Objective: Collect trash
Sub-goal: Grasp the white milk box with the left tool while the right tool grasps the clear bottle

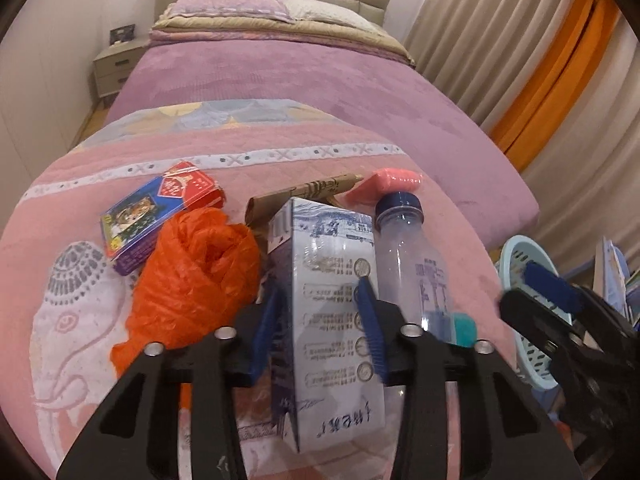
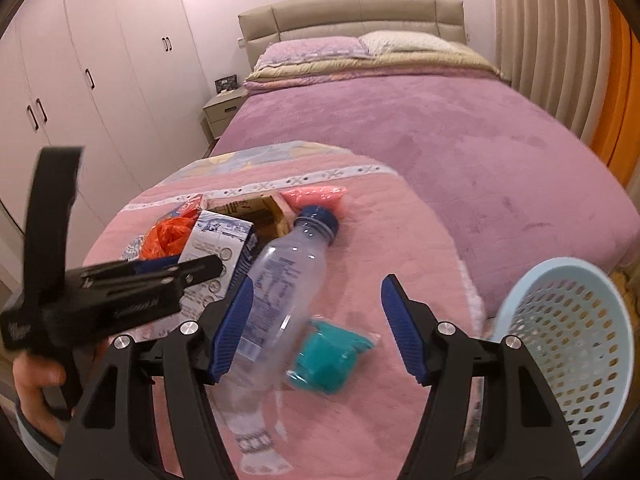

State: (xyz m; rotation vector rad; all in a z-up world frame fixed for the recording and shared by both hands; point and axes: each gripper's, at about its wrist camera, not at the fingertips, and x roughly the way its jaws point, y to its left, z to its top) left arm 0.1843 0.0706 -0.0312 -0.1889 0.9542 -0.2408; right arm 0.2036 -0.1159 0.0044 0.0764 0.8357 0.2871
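Our left hand-held gripper point(image 1: 320, 320) is clamped on the white-and-blue milk carton point(image 1: 332, 292) near the foot edge of the bed point(image 1: 320, 80), pink blanket point(image 1: 60, 220) beneath. Our right hand-held gripper point(image 2: 316, 320) gapes, pads off the clear plastic bottle point(image 2: 280, 276) and the teal wrapper point(image 2: 326, 360); a pale blue perforated plastic basket point(image 2: 568, 344) stands off the bed's corner.

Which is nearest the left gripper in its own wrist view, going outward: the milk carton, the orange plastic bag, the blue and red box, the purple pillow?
1. Milk carton: between the jaws of the left gripper.
2. Orange plastic bag: just left of the jaws.
3. Blue and red box: behind the bag, farther left.
4. Purple pillow: at the headboard, farthest.
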